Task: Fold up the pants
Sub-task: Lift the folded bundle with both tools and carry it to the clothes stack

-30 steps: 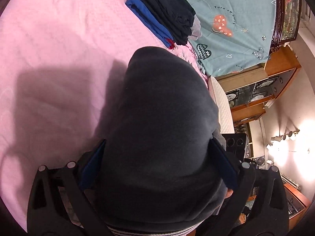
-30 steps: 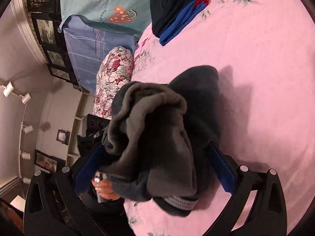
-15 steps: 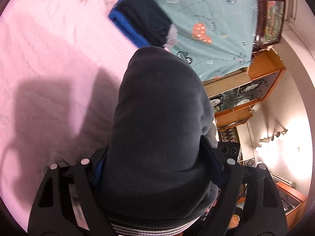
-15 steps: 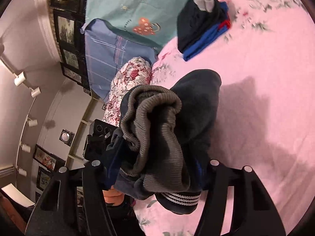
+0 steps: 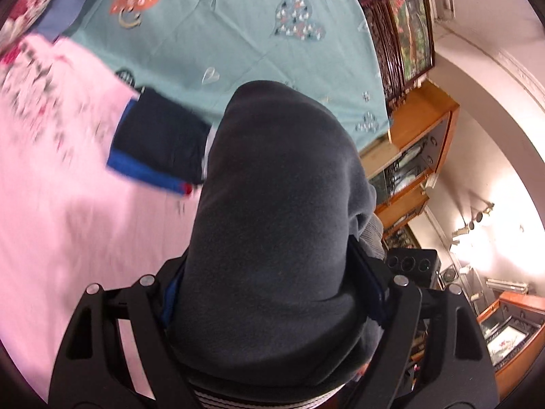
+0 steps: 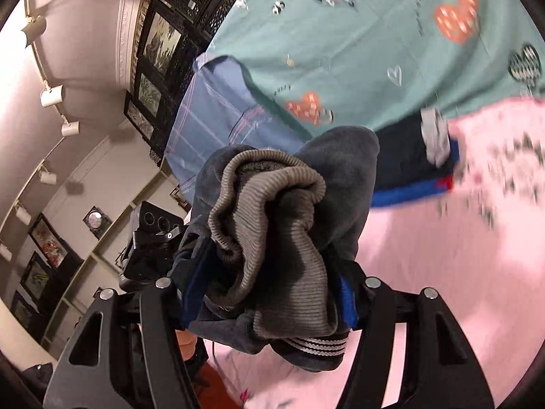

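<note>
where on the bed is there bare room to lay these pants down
The pink sheet is bare on the near side of the folded stack, between it and the left hand-held gripper; the right view shows the same open pink below the stack. It is crowded further back, where the stack meets the teal blanket. Both grippers are clamped on the pants.

Ahead, both views: bunched dark grey pants (image 5: 272, 238) (image 6: 289, 231) fill the space between the fingers.
Beyond: folded dark clothes stack (image 5: 160, 150) lying on pink bedspread (image 5: 68, 231).
Open room: bare pink spread near side of the stack.
</note>
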`<state>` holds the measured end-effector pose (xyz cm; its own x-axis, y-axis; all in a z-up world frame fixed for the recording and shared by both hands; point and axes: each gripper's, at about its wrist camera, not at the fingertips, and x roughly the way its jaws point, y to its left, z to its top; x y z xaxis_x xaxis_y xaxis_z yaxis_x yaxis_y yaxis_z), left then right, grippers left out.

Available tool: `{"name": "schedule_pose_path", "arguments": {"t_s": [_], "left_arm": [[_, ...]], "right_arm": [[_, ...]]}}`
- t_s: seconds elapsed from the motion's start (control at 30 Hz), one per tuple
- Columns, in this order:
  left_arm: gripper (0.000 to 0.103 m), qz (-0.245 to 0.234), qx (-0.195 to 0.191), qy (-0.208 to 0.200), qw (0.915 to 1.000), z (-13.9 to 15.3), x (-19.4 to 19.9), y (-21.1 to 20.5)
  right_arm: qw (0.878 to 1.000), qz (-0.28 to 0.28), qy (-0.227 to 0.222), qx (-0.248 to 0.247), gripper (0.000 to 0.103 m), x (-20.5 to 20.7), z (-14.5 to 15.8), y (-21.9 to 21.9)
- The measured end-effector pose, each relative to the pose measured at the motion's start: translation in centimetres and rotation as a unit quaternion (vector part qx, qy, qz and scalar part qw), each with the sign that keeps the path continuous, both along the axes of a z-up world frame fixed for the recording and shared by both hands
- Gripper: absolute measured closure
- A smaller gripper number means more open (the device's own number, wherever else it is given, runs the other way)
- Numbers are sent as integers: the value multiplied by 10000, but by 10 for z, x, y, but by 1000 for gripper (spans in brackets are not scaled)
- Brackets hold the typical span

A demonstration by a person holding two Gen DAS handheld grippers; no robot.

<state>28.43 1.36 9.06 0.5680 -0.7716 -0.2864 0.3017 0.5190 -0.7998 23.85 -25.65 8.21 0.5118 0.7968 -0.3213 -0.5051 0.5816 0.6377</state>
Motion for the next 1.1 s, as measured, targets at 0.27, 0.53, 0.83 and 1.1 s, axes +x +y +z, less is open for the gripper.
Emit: {"name": "schedule_pose_path", "arguments": {"t_s": [0.27, 0.53, 0.83, 1.1], "left_arm": [[21, 168, -384, 183, 9990, -25, 185, -8], [11, 604, -94, 1416, 9880, -147, 336, -35], [11, 454, -455, 1422, 9877, -124, 312, 4], [7, 897, 1803, 99, 9795, -51, 256, -43]], "right_arm": [[9977, -466, -426, -262, 39, 162, 5, -3], [9809, -1707, 517, -771, 21, 307, -112, -22], [9815, -1863, 124, -425, 13, 280, -70, -47], [9583, -1543, -485, -2355, 53, 263, -33, 46]]}}
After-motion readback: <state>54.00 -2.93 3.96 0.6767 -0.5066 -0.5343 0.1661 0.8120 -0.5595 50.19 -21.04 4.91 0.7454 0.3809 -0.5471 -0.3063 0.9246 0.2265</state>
